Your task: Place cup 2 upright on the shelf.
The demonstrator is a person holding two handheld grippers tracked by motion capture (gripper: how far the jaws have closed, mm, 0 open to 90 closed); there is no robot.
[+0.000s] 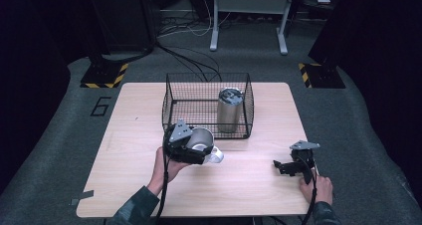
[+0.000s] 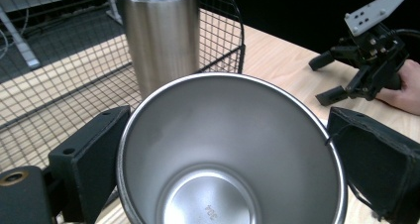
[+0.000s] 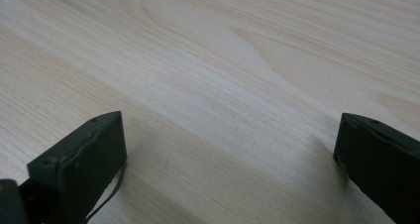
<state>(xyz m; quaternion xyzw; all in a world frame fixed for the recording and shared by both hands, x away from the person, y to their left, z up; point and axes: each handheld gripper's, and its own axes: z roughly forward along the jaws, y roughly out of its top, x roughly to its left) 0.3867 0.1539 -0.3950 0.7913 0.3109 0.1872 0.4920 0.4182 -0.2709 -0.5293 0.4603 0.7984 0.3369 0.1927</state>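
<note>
Left tool (image 2: 223,149) has its jaws clamped on the steel cup (image 2: 230,154), held just in front of the wire basket (image 1: 208,105), mouth tipped toward my camera. I'd guess it's headed in beside the lidded tumbler (image 1: 229,109) already standing there. Cup is bare brushed steel, empty, with a stamp on the bottom I can't read. Right tool (image 1: 287,167) sits wide and empty, parked low over the surface (image 3: 223,60), clear of the work.
</note>
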